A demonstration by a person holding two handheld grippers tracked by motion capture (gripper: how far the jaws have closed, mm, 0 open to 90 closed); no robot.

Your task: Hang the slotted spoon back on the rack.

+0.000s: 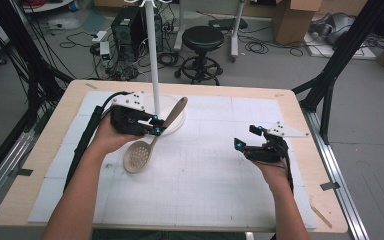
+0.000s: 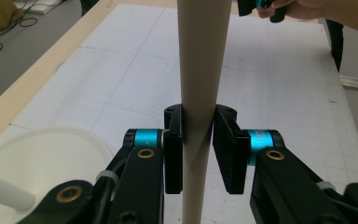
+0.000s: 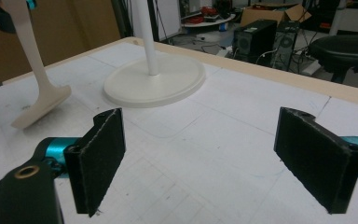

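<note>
Left gripper: clamped mid-handle on slotted spoon; likely light, stiff, smooth plastic, apt to pivot. Right gripper: open, empty.

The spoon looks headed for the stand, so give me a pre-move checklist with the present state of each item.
1. Left tongs shut on the beige slotted spoon's handle: ok.
2. Spoon bowl clear of the white gridded mat: cannot tell.
3. White pole stand with round base upright: ok.
4. Right tongs open and empty: ok.
5. Right tongs apart from the spoon: ok.
6. Hook at the pole's top: cannot tell.
</note>
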